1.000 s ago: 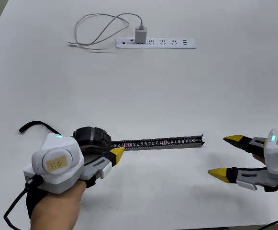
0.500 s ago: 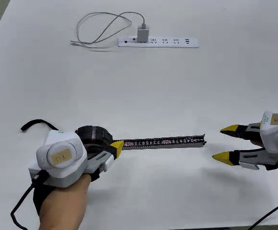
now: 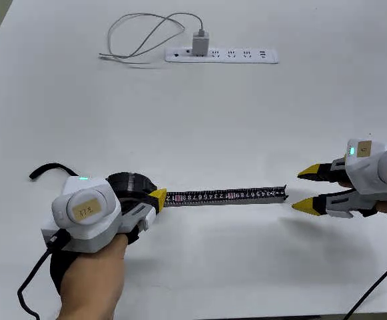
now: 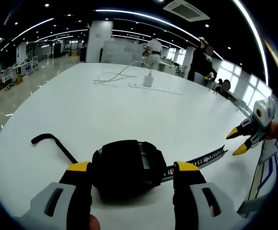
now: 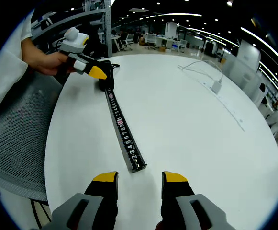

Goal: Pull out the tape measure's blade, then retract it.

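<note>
Head view: the black tape measure point(image 3: 132, 189) lies on the white tabletop point(image 3: 213, 120), its blade point(image 3: 226, 196) drawn out flat to the right. The left hand-held gripper point(image 3: 144, 195) clamps it. The right hand-held gripper point(image 3: 305, 189) gapes just beyond the blade's end, nearer than half a second ago.

Left gripper view: the jaws press both sides of the tape measure.

Right gripper view: the parted jaws hold nothing, and the blade's end lies just ahead.

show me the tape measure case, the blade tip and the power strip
tape measure case point(image 4: 125, 166): left gripper view, middle of housing
blade tip point(image 5: 137, 166): right gripper view, its free end
power strip point(image 3: 246, 56): head view, bare right half
</note>
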A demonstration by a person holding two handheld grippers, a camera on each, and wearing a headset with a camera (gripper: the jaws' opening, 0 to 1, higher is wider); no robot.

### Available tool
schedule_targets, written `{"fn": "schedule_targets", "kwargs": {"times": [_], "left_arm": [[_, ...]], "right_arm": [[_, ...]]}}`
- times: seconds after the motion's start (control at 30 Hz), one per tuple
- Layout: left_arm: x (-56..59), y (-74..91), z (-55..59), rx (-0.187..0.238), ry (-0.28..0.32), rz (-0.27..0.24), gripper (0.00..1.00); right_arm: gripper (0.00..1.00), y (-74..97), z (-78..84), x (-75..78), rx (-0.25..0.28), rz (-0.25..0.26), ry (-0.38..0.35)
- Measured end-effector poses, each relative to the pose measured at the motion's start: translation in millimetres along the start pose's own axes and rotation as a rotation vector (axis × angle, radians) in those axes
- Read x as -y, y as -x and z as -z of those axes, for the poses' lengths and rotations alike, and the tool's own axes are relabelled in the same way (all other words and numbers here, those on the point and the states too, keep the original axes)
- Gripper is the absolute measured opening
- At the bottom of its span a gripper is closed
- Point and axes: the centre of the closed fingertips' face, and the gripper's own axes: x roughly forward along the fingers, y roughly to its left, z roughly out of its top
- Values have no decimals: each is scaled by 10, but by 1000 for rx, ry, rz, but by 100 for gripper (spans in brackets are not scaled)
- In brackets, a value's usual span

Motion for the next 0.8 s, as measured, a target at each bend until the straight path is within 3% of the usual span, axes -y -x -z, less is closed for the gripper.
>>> {"fn": "schedule_targets", "kwargs": {"times": [0.8], "left_arm": [[-48, -22, 25, -17, 7, -13, 59]], "right_arm": [[30, -204, 20, 35, -103, -98, 104]]}}
